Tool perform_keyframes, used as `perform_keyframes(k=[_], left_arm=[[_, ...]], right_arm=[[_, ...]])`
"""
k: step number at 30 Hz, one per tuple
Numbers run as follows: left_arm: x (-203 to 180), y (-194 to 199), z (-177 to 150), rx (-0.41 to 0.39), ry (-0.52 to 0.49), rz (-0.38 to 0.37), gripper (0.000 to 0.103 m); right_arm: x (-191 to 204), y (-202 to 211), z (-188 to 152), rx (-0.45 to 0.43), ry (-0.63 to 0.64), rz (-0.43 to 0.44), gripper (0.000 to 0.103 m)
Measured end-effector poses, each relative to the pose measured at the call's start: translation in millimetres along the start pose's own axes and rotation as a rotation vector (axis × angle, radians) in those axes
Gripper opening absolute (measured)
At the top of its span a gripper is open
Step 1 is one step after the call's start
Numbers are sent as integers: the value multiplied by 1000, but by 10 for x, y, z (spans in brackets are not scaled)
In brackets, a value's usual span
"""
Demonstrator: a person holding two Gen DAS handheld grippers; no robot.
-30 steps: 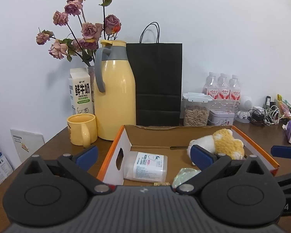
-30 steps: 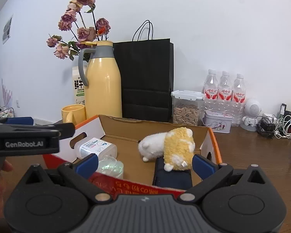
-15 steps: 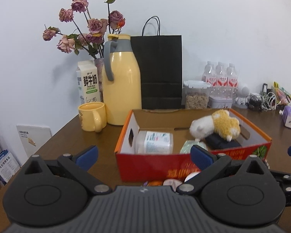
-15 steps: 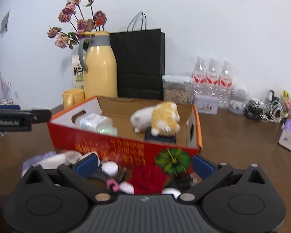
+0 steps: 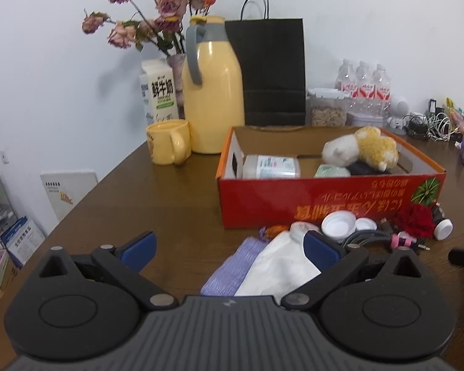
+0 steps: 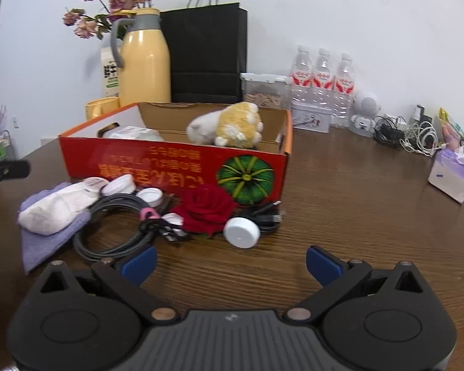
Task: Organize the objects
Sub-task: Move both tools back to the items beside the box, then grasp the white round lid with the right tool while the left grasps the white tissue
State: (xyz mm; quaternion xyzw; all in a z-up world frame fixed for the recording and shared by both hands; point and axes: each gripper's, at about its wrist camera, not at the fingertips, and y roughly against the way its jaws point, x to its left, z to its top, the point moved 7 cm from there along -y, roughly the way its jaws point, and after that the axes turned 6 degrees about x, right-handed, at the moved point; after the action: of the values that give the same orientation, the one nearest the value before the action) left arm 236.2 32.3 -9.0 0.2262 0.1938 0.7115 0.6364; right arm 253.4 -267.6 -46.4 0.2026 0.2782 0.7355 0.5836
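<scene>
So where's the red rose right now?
In the right wrist view the red rose lies on the table, against the red box's front, between cable and white cap.

I read "鲜牛奶" on the milk carton (image 5: 159,92) beside my yellow jug. The red box (image 5: 331,199) carries upside-down yellow characters that I cannot make out.

Domestic or small-office room, brown wooden table (image 5: 170,191) against plain white wall, yellow thermos jug (image 5: 213,99) and dried roses (image 5: 157,15) at 11 o'clock, milk carton (image 5: 159,92), bottled water (image 6: 321,77) at 1 o'clock, tangled chargers (image 6: 408,133), tissue pack (image 6: 451,176) at 3 o'clock
</scene>
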Motion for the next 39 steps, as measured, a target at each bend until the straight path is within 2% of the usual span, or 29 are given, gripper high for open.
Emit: perform_keyframes(k=[1,3,6,10,11,12,15,17,25,34,39], left_arm=[[13,-1,-18,5,3,2,103],[31,-4,-44,14,7,6,103],[45,-19,-62,27,10,15,103],[54,-46,-88,41,13,27,103],[54,-56,-97,45,13,30,103],[54,-67,-103,49,13,33,103],[40,-93,-120,59,10,32,103],[21,-100,-120,60,8,30,103],[-24,-125,-129,69,-2,25,103],[-149,-152,-184,82,-36,-20,103],[-296,-219,-181,92,-78,-52,103]], right_arm=[[-15,-20,19,2,3,-4,93],[-31,-76,56,9,8,-3,78],[-8,-181,94,19,27,-8,66],[-10,-319,140,28,-2,-14,62],[-12,-343,141,27,-9,-16,57],[-15,-366,140,28,-14,-15,48],[-21,-401,117,38,-22,-1,31],[-23,-388,115,31,-31,19,28],[-14,-292,134,-20,-34,30,27],[6,-123,124,-94,-42,32,27],[26,-89,119,-107,-44,38,27]])
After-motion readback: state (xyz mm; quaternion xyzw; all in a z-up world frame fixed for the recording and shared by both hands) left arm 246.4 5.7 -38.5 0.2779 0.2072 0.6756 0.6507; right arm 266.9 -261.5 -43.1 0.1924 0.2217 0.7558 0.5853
